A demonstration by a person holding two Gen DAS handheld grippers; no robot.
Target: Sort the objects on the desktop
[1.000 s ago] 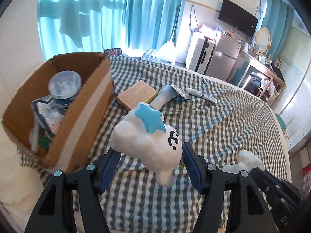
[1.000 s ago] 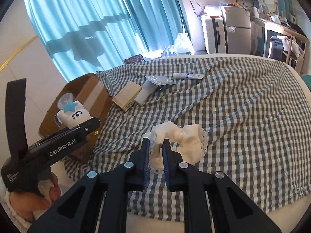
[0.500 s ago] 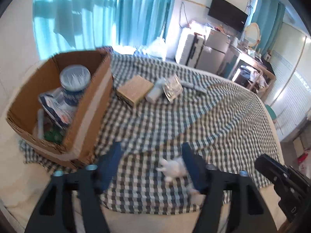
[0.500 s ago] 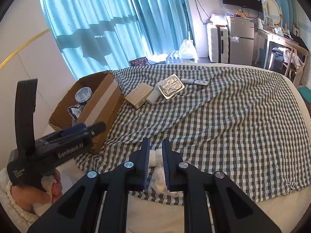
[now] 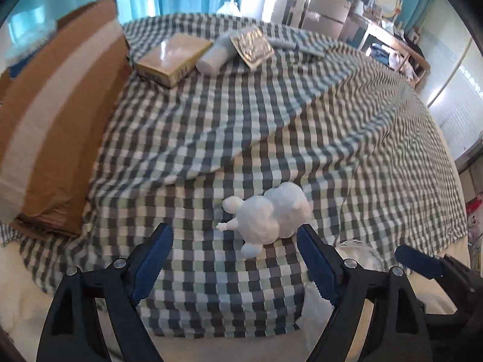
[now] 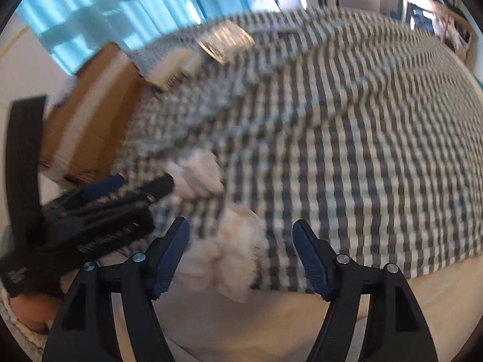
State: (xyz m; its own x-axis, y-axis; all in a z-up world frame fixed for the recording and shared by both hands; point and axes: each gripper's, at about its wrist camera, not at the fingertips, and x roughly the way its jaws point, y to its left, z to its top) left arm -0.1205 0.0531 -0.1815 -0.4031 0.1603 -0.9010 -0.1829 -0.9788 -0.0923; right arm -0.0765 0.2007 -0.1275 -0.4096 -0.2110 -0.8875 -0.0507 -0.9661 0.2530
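Two grippers, both empty. Left gripper [image 5: 234, 259]: jaws stood wide apart, gripping nothing; white figurine [image 5: 268, 215] lay on the checked cloth [image 5: 332, 138] just ahead of the jaws, toward the right-hand finger, not pressed by either pad. Right gripper [image 6: 241, 256]: jaws were opening, already well apart; white lace scrunchie [image 6: 232, 259] lay between them at the cloth's near edge, loose, blurred. Cardboard box [image 5: 57, 114] stood far to the left of both pairs of jaws.
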